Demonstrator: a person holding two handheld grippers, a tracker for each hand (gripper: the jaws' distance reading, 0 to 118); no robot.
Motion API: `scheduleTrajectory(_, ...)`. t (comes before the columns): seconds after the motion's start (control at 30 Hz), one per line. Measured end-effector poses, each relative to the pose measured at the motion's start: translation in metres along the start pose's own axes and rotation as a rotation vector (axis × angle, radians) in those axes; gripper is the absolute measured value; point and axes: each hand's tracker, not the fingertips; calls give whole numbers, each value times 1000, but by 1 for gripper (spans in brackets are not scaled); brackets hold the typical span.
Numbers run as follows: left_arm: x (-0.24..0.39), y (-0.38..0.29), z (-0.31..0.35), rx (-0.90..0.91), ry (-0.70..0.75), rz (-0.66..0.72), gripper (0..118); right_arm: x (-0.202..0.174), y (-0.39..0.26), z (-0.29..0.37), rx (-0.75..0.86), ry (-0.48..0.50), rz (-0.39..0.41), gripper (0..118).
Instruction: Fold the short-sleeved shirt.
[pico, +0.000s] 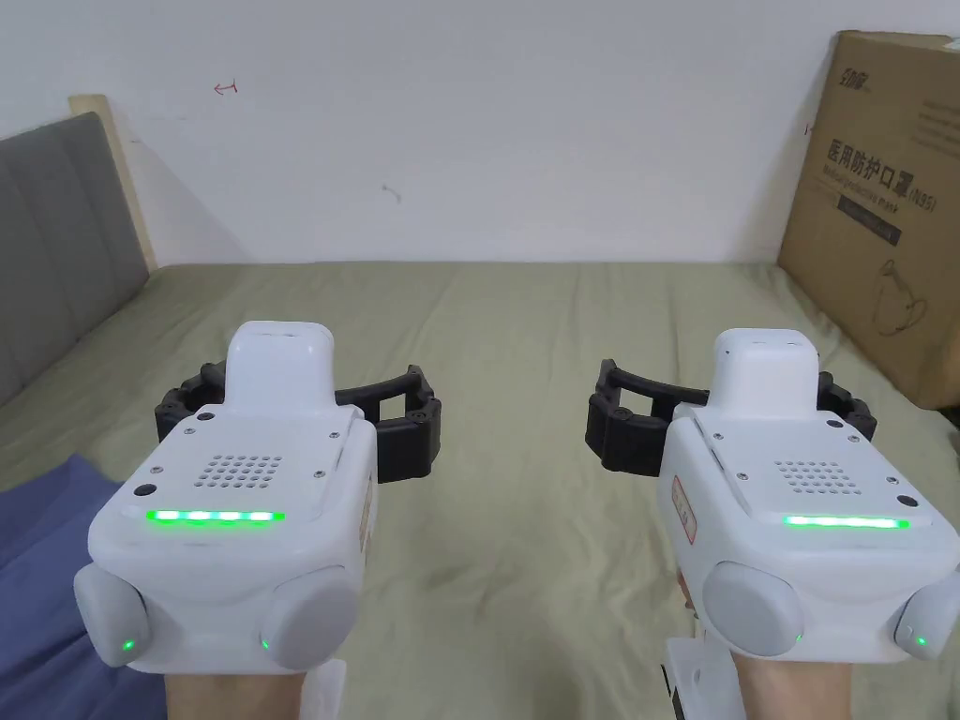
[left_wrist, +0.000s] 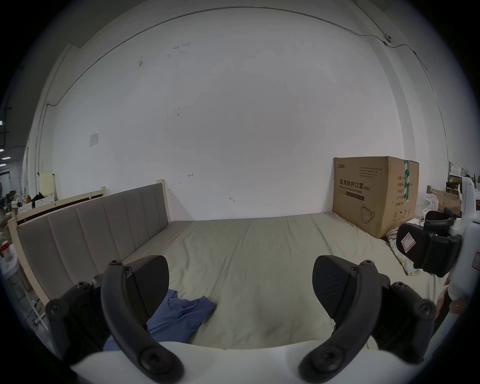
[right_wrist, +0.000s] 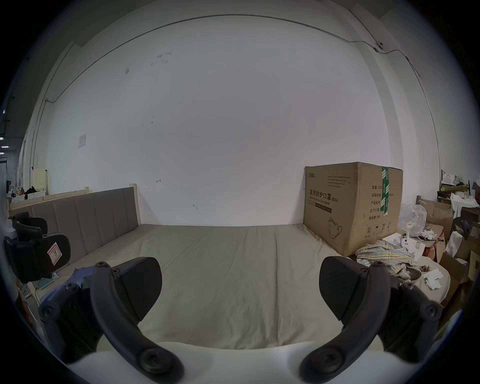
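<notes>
Two grippers up side by side over the bed, one in each hand, each with a green light bar glowing on its white body. The left gripper (left_wrist: 240, 285) has its jaws spread wide apart with nothing between them, and the right gripper (right_wrist: 240, 288) is the same, released and holding nothing. Nearest to us, one blue shirt (left_wrist: 179, 318) lies rumpled on the bed's near left corner, below and to the left of the left gripper, touched by neither tool; in the head view it shows as a blue patch (pico: 42, 562) at the lower left edge. Beyond the jaws stretches one bed (pico: 525, 328) with an olive-green sheet, lightly creased. Along the left side runs one grey padded headboard (pico: 56, 244). On the far right corner of the bed stands one big cardboard box (pico: 886, 206), against the white wall (pico: 469, 122). Just in front of that box, in the right gripper view, sits one crumpled checked cloth (right_wrist: 384, 256), with a clutter of boxes and bags (right_wrist: 446, 223) past the bed's right edge.
</notes>
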Motion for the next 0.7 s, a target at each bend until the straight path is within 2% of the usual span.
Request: scheduleTrajectory(0.7, 0, -2, 0, -4, 20, -11, 113, 3, -3, -2, -18, -7, -2, 118)
